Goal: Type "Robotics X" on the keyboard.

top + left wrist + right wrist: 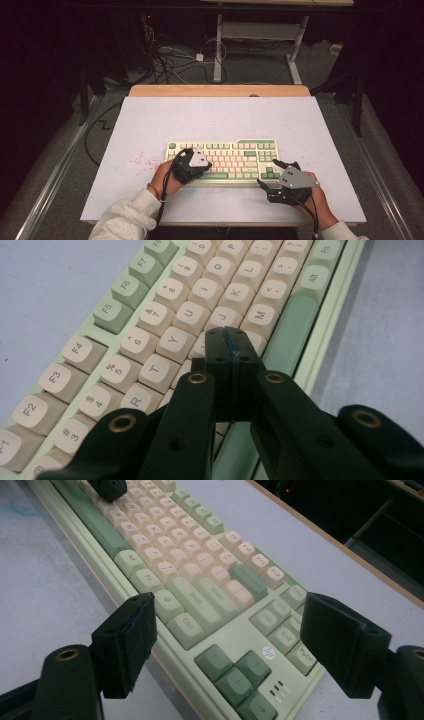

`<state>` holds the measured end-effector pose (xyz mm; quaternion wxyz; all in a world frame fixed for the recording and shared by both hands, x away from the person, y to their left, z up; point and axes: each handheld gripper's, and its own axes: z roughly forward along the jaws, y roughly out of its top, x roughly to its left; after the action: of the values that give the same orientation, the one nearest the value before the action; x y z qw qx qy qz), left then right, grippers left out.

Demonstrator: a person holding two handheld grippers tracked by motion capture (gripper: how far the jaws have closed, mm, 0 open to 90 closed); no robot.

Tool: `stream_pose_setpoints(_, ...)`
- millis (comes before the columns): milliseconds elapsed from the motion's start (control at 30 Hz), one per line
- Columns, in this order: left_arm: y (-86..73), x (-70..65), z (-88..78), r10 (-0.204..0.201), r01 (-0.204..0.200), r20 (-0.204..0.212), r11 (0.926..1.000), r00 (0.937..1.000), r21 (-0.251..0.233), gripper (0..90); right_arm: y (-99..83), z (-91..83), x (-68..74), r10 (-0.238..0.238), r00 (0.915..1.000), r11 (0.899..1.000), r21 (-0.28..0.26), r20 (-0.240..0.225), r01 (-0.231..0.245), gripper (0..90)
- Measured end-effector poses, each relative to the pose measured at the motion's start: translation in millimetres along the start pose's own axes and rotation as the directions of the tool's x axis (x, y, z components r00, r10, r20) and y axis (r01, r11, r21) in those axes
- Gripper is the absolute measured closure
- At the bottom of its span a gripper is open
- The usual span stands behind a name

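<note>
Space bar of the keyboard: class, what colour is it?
Green, darker than the pale green case; the space bar shows best in the left gripper view.

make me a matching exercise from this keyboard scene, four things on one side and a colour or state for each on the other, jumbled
Things:
1. left gripper
2. right gripper
3. space bar
4. letter keys

Colour or state:
A. cream
B. jaws wide open, nothing between them
C. green
D. jaws shut together over the keys

Pairs: 1-D, 2-B, 3-C, 4-A
</note>
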<state>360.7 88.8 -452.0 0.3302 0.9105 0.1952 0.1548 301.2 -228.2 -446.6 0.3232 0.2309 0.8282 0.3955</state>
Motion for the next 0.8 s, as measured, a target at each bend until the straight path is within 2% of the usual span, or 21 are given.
stream_pose_setpoints(267, 0.1, -1.3, 1.9, 0.006, -0.006, -0.003, 1.0000, 1.0000, 0.007, 87.5, 0.7, -0.1, 0.5, -0.009, 0.9999, 1.000, -0.001, 0.005, 0.009, 23.9)
stream_pose_setpoints(300, -0.1, -1.6, 3.4, 0.010, -0.010, -0.003, 0.9996, 0.9999, 0.025, 87.6, 0.7, 0.0, 0.6, -0.007, 1.0000, 1.000, 0.001, 0.005, 0.007, 23.9)
stream_pose_setpoints(367, 0.0, -3.1, 4.1, 0.010, -0.010, -0.014, 0.9998, 0.9998, 0.019, 87.6, 0.6, 0.3, 0.9, -0.012, 0.9999, 1.000, 0.005, 0.003, 0.012, 23.9)
stream_pose_setpoints(400, 0.6, -4.2, 3.4, 0.025, -0.024, -0.024, 0.9995, 0.9994, 0.020, 87.7, 0.7, 0.4, 1.1, -0.012, 0.9999, 1.000, 0.006, 0.002, 0.012, 23.9)
stream_pose_setpoints(467, 1.5, -5.0, -0.5, 0.029, -0.029, -0.019, 0.9996, 0.9994, 0.001, 87.7, 1.0, -0.1, 1.1, -0.012, 0.9999, 1.000, 0.004, 0.003, 0.012, 23.9)
stream_pose_setpoints(800, 1.9, -2.3, -13.5, 0.022, -0.025, -0.061, 0.9980, 0.9979, -0.058, 87.6, 1.1, -1.8, -0.7, -0.005, 1.0000, 1.000, 0.000, 0.008, 0.005, 23.9)
